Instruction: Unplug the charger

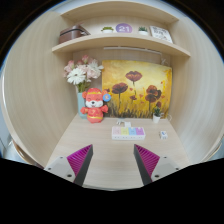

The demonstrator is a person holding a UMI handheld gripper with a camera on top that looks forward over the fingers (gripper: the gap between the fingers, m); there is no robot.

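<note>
My gripper (113, 152) is open and empty, its two magenta pads (80, 160) spread wide over the pale wooden desk (112, 165). A small white thing (163, 133) sits far beyond the right finger by the back wall; I cannot tell whether it is the charger. No cable or socket shows plainly.
Beyond the fingers lie a white block with coloured keys (127, 131), a red plush toy (93, 104), a vase of pale flowers (81, 75) and a small potted plant (156, 116). A flower painting (136, 87) covers the back wall. Two shelves (112, 42) above hold small items. Side walls close in the desk.
</note>
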